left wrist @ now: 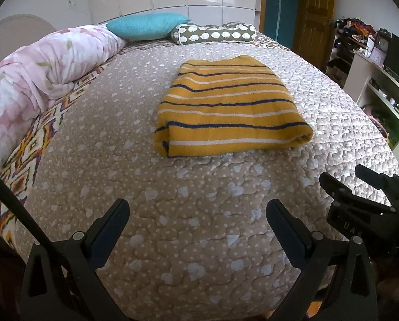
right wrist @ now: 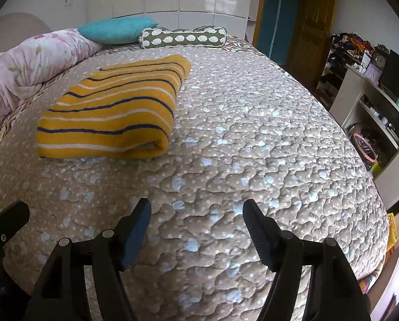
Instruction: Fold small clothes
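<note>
the striped yellow garment (left wrist: 233, 107) lies folded into a compact rectangle on the quilted bedspread (left wrist: 188, 214), toward the middle of the bed, well short of the teal pillow (left wrist: 146, 25) and the patterned bolster (left wrist: 215, 34) at the head and apart from the rolled floral duvet (left wrist: 39, 67) along the side; its rounded fold faces the near right corner and the layered open edges show at the near left corner. the left claw (left wrist: 196, 208) hangs released over bare bedspread with nothing between its fingers, and the right claw (right wrist: 196, 208) is likewise released and empty, its jaws spread wide, with the garment well apart up and to its left in the right wrist view. the fold looks finished or nearly so, so the step in hand is probably the letting go and drawing clear, or a last tidy. to do that well, keep both claws released and lift away without brushing the top layer, since soft knit drags easily and the near left corner already looks slightly uneven. if another fold is wanted, approach from the open edges, pinch all layers together at both corners, and carry them over evenly so the stripes stay lined up
</note>
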`<state>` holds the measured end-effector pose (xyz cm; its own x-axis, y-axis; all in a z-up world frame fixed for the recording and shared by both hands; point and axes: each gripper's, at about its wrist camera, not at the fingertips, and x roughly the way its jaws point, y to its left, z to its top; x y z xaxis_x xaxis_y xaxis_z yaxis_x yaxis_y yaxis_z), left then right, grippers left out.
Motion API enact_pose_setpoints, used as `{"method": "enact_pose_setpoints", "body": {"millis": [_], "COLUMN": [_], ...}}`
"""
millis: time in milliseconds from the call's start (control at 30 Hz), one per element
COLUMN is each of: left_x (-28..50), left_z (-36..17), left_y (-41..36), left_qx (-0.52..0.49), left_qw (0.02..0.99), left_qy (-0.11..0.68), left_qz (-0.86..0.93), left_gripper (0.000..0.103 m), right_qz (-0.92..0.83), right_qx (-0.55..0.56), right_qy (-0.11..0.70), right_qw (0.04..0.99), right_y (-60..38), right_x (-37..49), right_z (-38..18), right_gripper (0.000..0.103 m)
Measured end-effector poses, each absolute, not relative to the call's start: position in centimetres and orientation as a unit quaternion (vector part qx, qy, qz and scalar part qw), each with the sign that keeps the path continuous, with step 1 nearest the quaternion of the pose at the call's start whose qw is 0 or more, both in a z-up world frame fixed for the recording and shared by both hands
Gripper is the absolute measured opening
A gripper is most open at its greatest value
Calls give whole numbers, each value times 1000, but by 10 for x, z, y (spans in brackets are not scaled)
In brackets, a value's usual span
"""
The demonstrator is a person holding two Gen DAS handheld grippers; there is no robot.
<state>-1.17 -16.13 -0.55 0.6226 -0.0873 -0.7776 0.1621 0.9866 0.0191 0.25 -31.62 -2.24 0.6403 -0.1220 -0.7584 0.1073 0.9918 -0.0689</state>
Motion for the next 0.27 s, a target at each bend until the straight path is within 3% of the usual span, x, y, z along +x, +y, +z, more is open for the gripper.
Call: {"method": "enact_pose_setpoints", "body": {"millis": [267], "left_x": [-11], "left_z": [-11], "left_y": [-161], "left_qx": [51], "left_qw": [898], "left_qy": [432], "left_qz": [-66], "left_gripper": [101], "right_qz": [-57], "right_qx": [-16], "right_qy": [426], "right_qw": [903], "right_y": [-310], "right_x": [2], "right_z": [-27], "right_gripper": [76]}}
